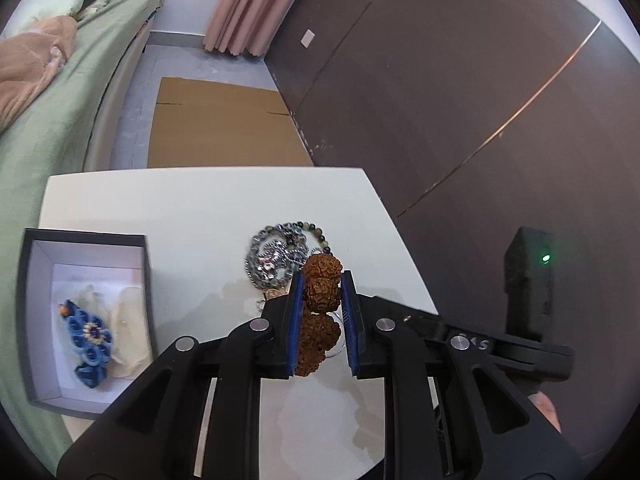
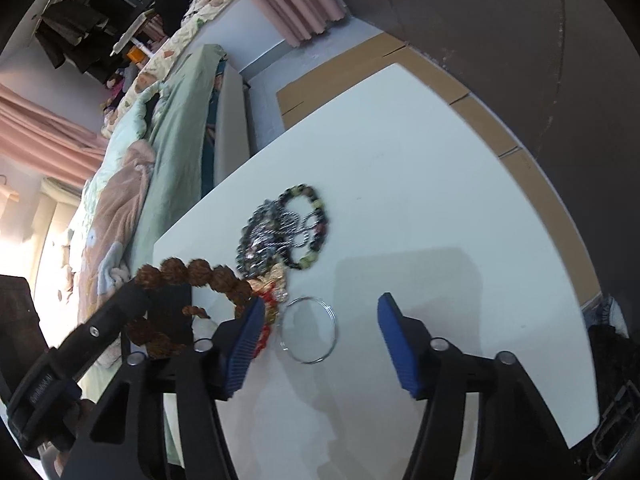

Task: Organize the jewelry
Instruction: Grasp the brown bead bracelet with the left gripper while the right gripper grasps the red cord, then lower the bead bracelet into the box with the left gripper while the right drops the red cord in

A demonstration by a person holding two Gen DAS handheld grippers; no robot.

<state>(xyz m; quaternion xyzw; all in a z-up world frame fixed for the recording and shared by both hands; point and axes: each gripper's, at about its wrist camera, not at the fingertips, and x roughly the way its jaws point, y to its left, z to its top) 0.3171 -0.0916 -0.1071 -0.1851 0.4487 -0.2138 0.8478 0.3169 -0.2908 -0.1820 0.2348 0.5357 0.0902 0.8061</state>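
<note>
My left gripper (image 1: 321, 292) is shut on a brown knobbly bead bracelet (image 1: 320, 296) and holds it above the white table (image 1: 200, 208). The bracelet also shows in the right wrist view (image 2: 192, 274), hanging from the left gripper. A pile of jewelry (image 1: 280, 252) lies just beyond it: silver chains and a dark-and-green bead bracelet (image 2: 308, 228). My right gripper (image 2: 324, 320) is open over a thin silver ring bangle (image 2: 310, 330). A red and gold piece (image 2: 272, 292) lies by its left finger.
A grey box (image 1: 86, 320) with a white lining stands at the table's left and holds a blue flower ornament (image 1: 90, 340). A bed with green bedding (image 1: 52, 92) lies left of the table. A dark wall (image 1: 460, 80) is on the right. Cardboard (image 1: 216, 120) lies on the floor.
</note>
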